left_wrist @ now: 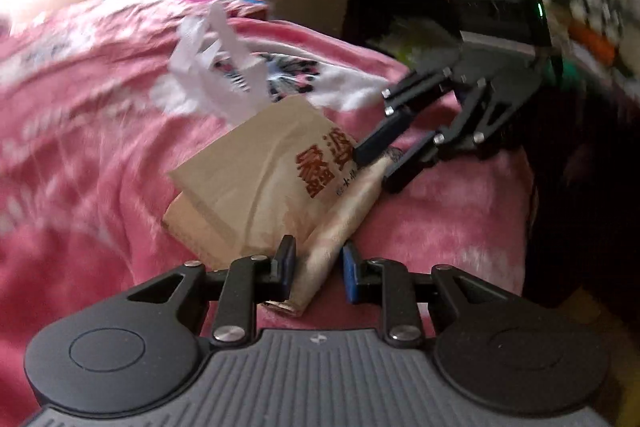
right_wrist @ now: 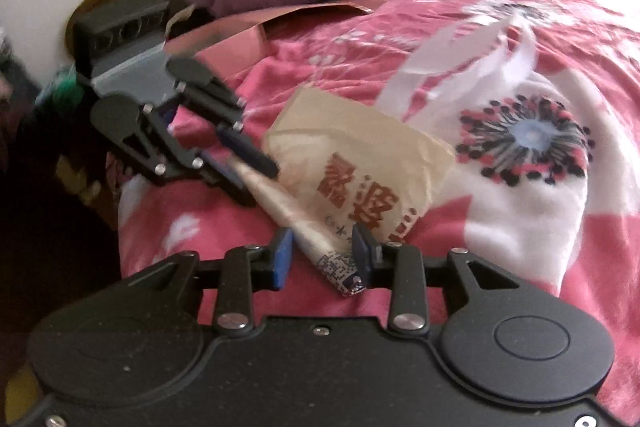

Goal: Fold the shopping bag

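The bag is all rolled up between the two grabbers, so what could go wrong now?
1. The shopping bag has its rolled edge between the fingers of the left hand-held gripper and the right hand-held gripper, but both look open, so the roll may spring loose.
2. The white handles stick out loose and could spoil the fold.
3. The soft pink blanket gives no firm base for creasing.
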The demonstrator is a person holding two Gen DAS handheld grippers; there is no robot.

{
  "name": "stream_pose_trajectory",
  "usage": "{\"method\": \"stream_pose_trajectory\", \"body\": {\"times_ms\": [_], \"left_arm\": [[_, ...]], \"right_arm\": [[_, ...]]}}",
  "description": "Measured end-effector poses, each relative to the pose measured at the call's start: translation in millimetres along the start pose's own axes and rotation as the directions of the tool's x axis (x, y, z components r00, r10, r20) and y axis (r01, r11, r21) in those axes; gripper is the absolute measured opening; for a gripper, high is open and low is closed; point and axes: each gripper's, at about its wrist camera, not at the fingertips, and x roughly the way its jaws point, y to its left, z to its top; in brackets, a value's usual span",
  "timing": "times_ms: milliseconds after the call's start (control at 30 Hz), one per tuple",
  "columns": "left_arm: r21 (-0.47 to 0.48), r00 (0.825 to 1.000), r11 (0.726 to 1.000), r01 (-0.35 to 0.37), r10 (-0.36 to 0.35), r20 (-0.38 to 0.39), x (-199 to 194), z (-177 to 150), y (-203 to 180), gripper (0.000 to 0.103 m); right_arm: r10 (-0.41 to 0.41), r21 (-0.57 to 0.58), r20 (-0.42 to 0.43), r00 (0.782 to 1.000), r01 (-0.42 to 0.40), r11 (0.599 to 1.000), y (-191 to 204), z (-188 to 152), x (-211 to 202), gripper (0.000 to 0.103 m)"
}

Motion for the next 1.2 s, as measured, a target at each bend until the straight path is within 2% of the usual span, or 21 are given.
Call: {"method": "stream_pose_trajectory", "body": {"times_ms": [67, 267, 600, 733, 867, 1067, 1133, 1200], "left_arm": [[-0.076, 0.999, 0.997, 0.029, -0.028, 0.018, -0.2, -1.7, 10.3, 0.025], [-0.204, 0.996, 0.977, 0.064, -0.051, 0.068, -2.8, -7.2, 25.7, 0.026], [-0.246, 0.989, 0.969, -0.027, 0.061, 0.131, -11.2, -12.7, 20.6, 0.026], [-0.222, 0.983, 0.971, -0.090, 0.123, 0.139, -11.2, -11.7, 13.2, 0.028], [-0.107, 0.963, 0.971, -0.216, 0.230, 0.143, -6.9, -6.7, -6.3, 0.031], [0.049, 0.928, 0.934, -0.354, 0.345, 0.141, -0.4, -2.0, -26.6, 0.039], [0.077, 0.919, 0.921, -0.381, 0.368, 0.141, 1.8, -1.2, -29.4, 0.040], [0.061, 0.918, 0.922, -0.382, 0.370, 0.142, -1.8, 0.2, -26.1, 0.040]], "right_arm": [[0.020, 0.089, 0.032, 0.999, -0.022, 0.996, -14.0, -1.1, 1.0, 0.033], [0.017, 0.187, 0.081, 0.997, -0.032, 0.982, -26.7, -1.0, 6.5, 0.033], [-0.055, 0.258, 0.119, 0.991, 0.023, 0.966, -30.6, -3.1, 5.6, 0.032], [-0.086, 0.254, 0.120, 0.989, 0.053, 0.966, -30.9, -1.4, 9.1, 0.030], [-0.138, 0.211, 0.106, 0.985, 0.114, 0.971, -25.4, 0.2, 11.3, 0.029], [-0.224, 0.126, 0.084, 0.971, 0.212, 0.969, -11.2, 4.3, 13.2, 0.030], [-0.227, 0.132, 0.085, 0.970, 0.215, 0.968, -12.7, 3.7, 13.8, 0.030], [-0.226, 0.144, 0.083, 0.971, 0.212, 0.967, -15.9, 4.1, 14.0, 0.029]]}}
